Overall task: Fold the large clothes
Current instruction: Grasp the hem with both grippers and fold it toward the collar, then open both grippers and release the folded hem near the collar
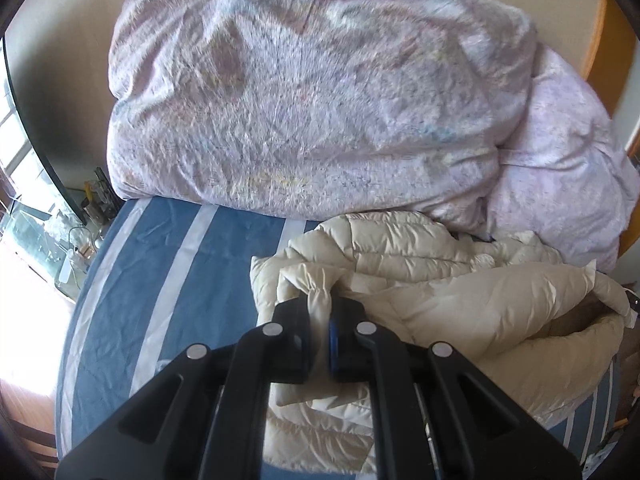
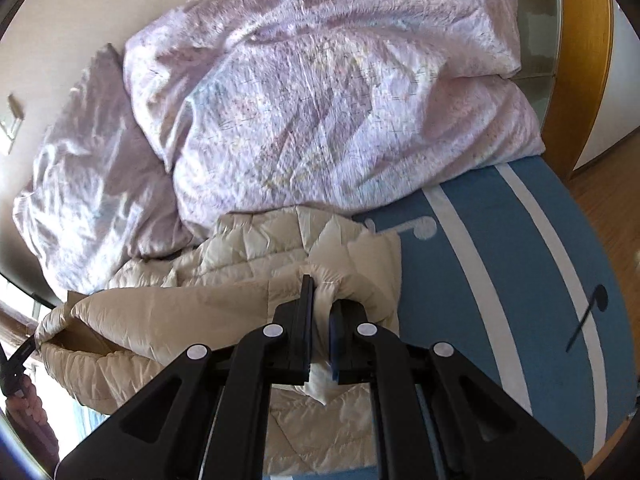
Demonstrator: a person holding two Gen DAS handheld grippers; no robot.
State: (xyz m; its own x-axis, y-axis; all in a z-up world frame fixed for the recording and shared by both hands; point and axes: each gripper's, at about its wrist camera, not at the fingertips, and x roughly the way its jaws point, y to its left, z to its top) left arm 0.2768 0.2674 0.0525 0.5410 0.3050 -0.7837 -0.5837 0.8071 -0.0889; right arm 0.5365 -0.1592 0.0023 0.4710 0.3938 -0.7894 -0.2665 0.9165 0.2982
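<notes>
Both tools are pinching fabric: my left tool (image 1: pixel 320 312) has its jaws pressed together on a puckered bit of the cream puffer jacket (image 1: pixel 460 280), and my right tool (image 2: pixel 322 304) is clamped the same way on another gathered edge of that jacket (image 2: pixel 240 280). Each wrist view shows a wad of the quilted shell squeezed between the pads, with more of it trailing under the tool body.

The jacket lies bunched on the bed, on the blue sheet with white stripes (image 1: pixel 160 280), its bulk between my two grips; an opening with a brownish lining, perhaps the hood or collar, shows at the side away from each tool's own corner. I judge I am mid-fold, carrying one edge across with both corners held.

Next I need to keep both pinches firm, hold the two corners level and apart so the edge stays taut, and lay it over the rest of the jacket before letting go. Slippery, puffy fabric may spring back.

Behind the jacket, touching it, sits a heaped lilac patterned duvet (image 1: pixel 312 100), so room towards the headboard is tight.
</notes>
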